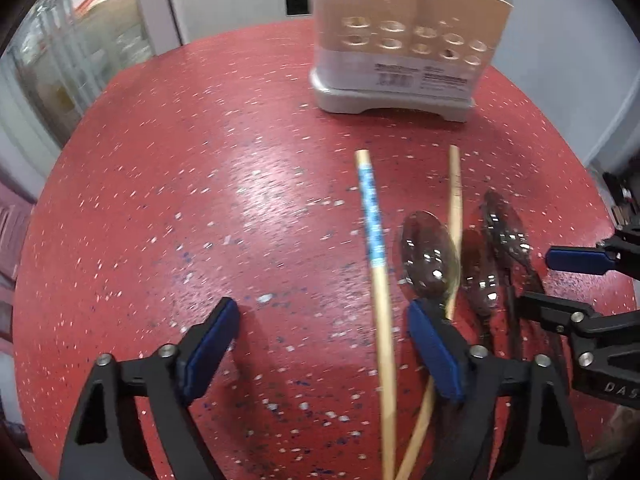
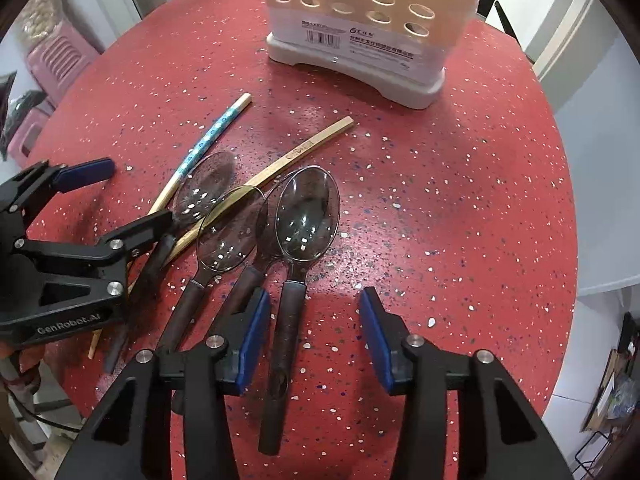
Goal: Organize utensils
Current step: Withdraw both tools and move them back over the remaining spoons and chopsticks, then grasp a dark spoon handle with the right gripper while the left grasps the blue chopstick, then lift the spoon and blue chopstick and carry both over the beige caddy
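Spread wide and holding nothing, both grippers, low over a round red speckled table (image 2: 460,200). Left gripper (image 1: 324,344) with blue pads (image 1: 208,352) well apart, the blue-patterned chopstick (image 1: 374,248) lying on the table between them, nearer the right-hand pad, touching neither as far as visible. Seen again from the right wrist view as a black frame at the left edge (image 2: 120,208), one fingertip lying over the handle end of the leftmost spoon (image 2: 206,188); contact impossible to judge. Right gripper (image 2: 314,336) likewise gaping, its left pad (image 2: 252,344) just beside the dark handle of the rightmost spoon (image 2: 306,214), that handle lying in the gap close to the left pad, not pinched. Four dark-handled spoons with shiny bowls fanned on the table, bowls pointing away toward the far side: the leftmost, a second (image 2: 228,232) just right of it, a third mostly hidden beneath the rightmost. Plain wooden chopstick (image 2: 304,150) running diagonally under the bowls of the left two spoons, crossing the patterned chopstick (image 2: 212,136) near their lower ends. At the far side of the table, well apart from the utensils, a white and beige utensil holder (image 2: 360,40) with round holes in its front and a barcode label, standing upright on a footed base; thin sticks rising from its top in the left wrist view (image 1: 400,40), somewhat blurred.
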A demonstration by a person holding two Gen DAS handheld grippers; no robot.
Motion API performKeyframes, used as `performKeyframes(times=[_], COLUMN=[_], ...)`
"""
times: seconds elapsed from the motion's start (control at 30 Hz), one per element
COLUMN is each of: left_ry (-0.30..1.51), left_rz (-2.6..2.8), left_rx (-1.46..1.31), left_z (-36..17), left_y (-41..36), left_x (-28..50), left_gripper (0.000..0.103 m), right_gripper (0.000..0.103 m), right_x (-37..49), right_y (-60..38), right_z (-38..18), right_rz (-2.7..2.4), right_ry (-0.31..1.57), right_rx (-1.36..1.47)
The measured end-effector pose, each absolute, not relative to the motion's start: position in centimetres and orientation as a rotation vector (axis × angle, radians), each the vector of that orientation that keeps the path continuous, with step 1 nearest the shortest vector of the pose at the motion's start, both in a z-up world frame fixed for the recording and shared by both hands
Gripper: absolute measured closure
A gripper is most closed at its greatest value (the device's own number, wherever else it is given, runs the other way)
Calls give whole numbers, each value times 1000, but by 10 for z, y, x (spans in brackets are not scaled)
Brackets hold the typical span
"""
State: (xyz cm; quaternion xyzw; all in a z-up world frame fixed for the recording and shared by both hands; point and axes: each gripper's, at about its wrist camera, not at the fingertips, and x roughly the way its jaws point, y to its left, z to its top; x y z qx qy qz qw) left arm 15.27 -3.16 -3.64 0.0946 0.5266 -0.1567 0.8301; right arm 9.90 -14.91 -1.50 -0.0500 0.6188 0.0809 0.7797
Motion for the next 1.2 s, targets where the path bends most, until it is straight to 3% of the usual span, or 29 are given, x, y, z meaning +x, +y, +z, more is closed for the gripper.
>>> performKeyframes(times=[0.1, 0.13, 0.27, 0.33, 0.77, 1.2], left_ry=[1129, 1135, 1158, 1155, 1060, 935], left_rz=[-371, -388, -428, -441, -384, -380], left_rx=[225, 237, 266, 275, 74, 11], left_z=[-33, -32, -28, -26, -6, 46], left_y=[-43, -48, -59, -64, -27, -25], left_x=[155, 156, 157, 155, 126, 121], left_gripper=[14, 19, 36, 70, 70, 70], right_gripper=[75, 86, 91, 91, 91, 91], right_x=[98, 98, 97, 97, 87, 83], right_y=[-150, -151, -154, -157, -214, -251], right_z=[-12, -12, -12, -12, 0, 52], right_rz=[184, 194, 212, 225, 317, 371], right_ry=[1329, 1327, 1319, 1311, 1223, 1078], right_rx=[-108, -99, -88, -73, 192, 321])
